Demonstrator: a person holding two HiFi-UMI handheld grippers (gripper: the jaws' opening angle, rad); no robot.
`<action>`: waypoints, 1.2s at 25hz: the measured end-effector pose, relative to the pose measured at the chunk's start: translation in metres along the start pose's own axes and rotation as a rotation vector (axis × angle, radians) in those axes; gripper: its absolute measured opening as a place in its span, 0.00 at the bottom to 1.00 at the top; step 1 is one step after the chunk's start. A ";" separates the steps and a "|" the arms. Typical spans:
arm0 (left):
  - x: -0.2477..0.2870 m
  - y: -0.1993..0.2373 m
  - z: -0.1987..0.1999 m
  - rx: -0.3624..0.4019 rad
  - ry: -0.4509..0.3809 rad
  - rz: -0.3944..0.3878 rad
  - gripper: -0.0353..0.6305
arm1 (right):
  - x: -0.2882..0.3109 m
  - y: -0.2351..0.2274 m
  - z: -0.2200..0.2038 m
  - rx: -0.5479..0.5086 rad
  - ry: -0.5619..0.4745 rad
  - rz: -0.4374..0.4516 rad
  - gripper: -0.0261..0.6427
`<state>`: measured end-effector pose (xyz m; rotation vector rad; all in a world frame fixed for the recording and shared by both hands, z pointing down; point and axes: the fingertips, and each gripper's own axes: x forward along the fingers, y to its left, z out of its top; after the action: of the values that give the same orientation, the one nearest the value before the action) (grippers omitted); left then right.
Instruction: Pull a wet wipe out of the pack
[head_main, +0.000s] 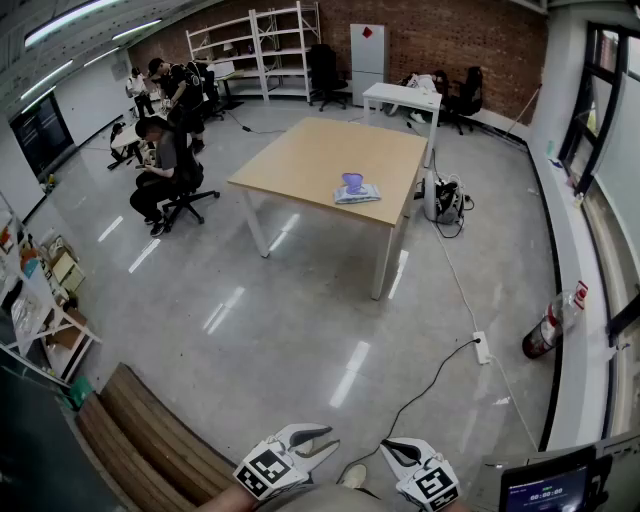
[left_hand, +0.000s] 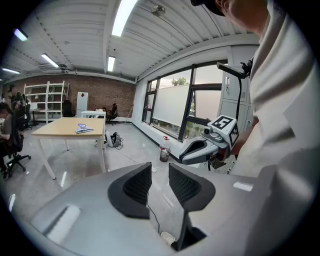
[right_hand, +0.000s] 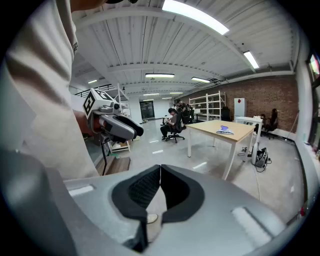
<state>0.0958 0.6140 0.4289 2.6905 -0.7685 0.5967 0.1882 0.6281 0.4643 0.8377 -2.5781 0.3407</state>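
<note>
Wet wipe pack (head_main: 357, 194) lies flat on table (head_main: 300, 160) near right edge, long axis across head view, well apart from you. Your left hand-held gripper (left_hand: 160, 172): jaws apart, empty. Right hand-held gripper (right_hand: 160, 172): jaws together, empty.

Left gripper (left_hand: 160, 166) is sitting at 6 o'clock with its jaws standing wide apart and gripping nothing. Only floor and a dark cable (left_hand: 151, 217) are showing through the gap. Right gripper (left_hand: 186, 156) is hovering toward 3 o'clock. Table (left_hand: 60, 129) is standing far off at 9 o'clock, with the wet wipe pack (left_hand: 83, 130) lying on it. White sleeve (left_hand: 280, 100) is filling 2 to 4 o'clock.
</note>
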 end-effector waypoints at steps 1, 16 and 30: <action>-0.001 -0.001 -0.001 -0.009 -0.005 -0.005 0.22 | -0.001 0.001 0.002 -0.005 0.000 -0.001 0.05; -0.063 0.032 -0.007 0.005 -0.093 -0.024 0.22 | 0.040 0.060 0.046 -0.041 0.008 -0.010 0.05; -0.157 0.128 -0.056 -0.052 -0.129 -0.012 0.06 | 0.156 0.109 0.082 -0.083 0.051 -0.036 0.04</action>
<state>-0.1139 0.5988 0.4250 2.7042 -0.7878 0.3981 -0.0169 0.6071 0.4504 0.8339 -2.5088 0.2393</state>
